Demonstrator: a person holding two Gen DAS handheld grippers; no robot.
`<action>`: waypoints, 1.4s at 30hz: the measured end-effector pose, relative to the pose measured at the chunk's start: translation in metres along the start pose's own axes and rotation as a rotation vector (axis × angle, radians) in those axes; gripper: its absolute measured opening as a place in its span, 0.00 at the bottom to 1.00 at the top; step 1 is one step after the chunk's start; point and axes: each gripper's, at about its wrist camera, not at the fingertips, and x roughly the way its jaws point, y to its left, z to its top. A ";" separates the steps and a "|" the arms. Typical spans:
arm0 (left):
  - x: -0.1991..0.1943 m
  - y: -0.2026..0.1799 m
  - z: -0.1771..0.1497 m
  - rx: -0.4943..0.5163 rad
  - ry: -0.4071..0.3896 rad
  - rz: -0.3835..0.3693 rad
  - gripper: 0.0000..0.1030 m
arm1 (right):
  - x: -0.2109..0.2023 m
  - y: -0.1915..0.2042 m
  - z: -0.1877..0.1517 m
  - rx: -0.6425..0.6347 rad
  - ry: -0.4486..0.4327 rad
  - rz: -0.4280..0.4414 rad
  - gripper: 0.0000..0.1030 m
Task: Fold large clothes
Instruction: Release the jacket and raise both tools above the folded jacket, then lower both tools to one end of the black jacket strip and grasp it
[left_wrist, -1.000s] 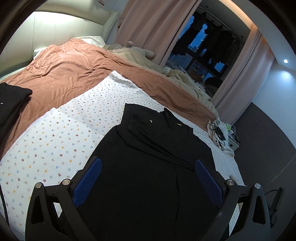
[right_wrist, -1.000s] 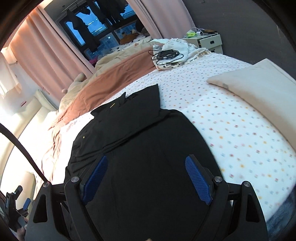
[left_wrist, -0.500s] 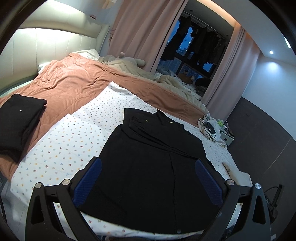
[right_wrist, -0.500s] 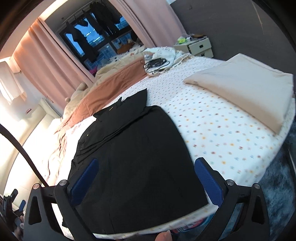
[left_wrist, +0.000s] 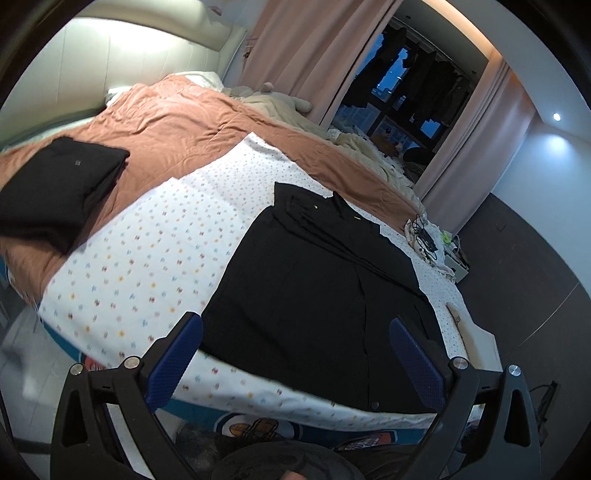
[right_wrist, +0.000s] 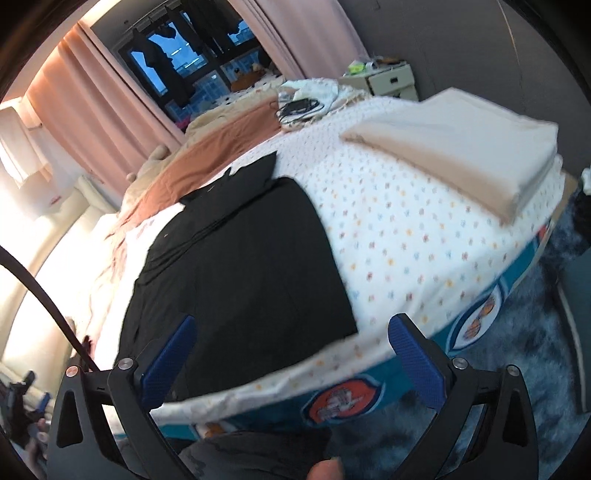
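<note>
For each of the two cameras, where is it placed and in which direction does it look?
Left wrist: on the left claw, facing down over the black garment towards the curtained window; only its open fingers show.
Right wrist: on the right claw, facing the same garment and beige pillow; open fingers and a fingertip show.
Shared: garment, dotted sheet.

No legible text anywhere. Small pale mark on folded black garment (left_wrist: 62, 184): too small to read. Round orange emblems on teal bed skirt (right_wrist: 341, 400): lettering blurred, unreadable. Yellow specks on spread black garment (left_wrist: 325, 280): not readable.
</note>
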 end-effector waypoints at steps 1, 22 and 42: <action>-0.001 0.009 -0.005 -0.017 0.001 -0.004 1.00 | -0.003 -0.005 -0.006 -0.002 -0.012 0.007 1.00; 0.043 0.081 -0.062 -0.135 0.132 -0.090 0.81 | 0.031 -0.059 -0.056 0.127 0.036 0.129 0.66; 0.118 0.109 -0.049 -0.268 0.194 -0.106 0.74 | 0.099 -0.075 -0.037 0.274 0.028 0.187 0.58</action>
